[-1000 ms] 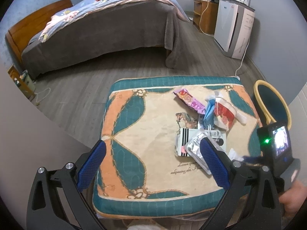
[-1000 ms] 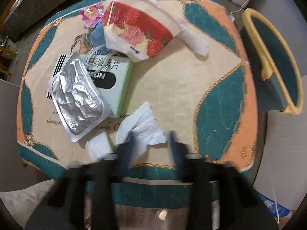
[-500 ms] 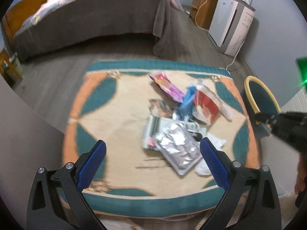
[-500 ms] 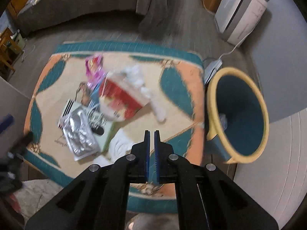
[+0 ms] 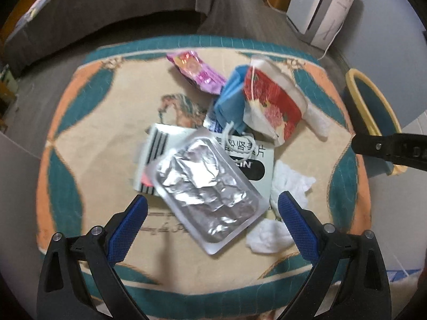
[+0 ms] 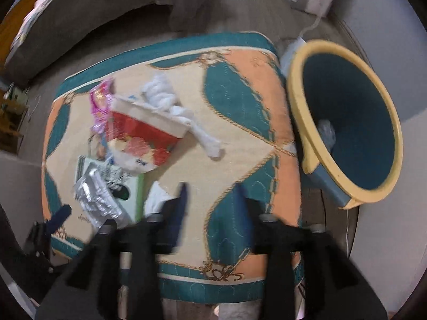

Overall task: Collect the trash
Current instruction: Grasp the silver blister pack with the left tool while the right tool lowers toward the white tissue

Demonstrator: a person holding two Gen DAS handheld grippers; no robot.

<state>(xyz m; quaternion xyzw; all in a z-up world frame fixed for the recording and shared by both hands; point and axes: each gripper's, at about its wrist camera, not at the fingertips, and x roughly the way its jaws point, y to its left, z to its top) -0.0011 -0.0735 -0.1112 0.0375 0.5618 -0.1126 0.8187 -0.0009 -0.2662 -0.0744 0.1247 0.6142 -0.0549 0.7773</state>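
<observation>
My left hand-held gripper (image 5: 212, 210) is spread wide and holds nothing; in the left view its blue fingers (image 5: 128, 226) stand at both sides of the foil packet (image 5: 205, 186), low in the centre of the frame, above it and not touching as far as I can see; the packet lies on a white box (image 5: 256, 160) on the tabletop (image 5: 88, 138); a red bag (image 5: 272, 106) and a pink wrapper (image 5: 197, 70) lie higher in the frame, white tissues (image 5: 288, 184) at the lower right. My right hand-held gripper (image 6: 210, 205) is blurred, parted and empty, at the bottom of the right view; the bin (image 6: 347, 122) stands at the right edge, just beside the tabletop.
</observation>
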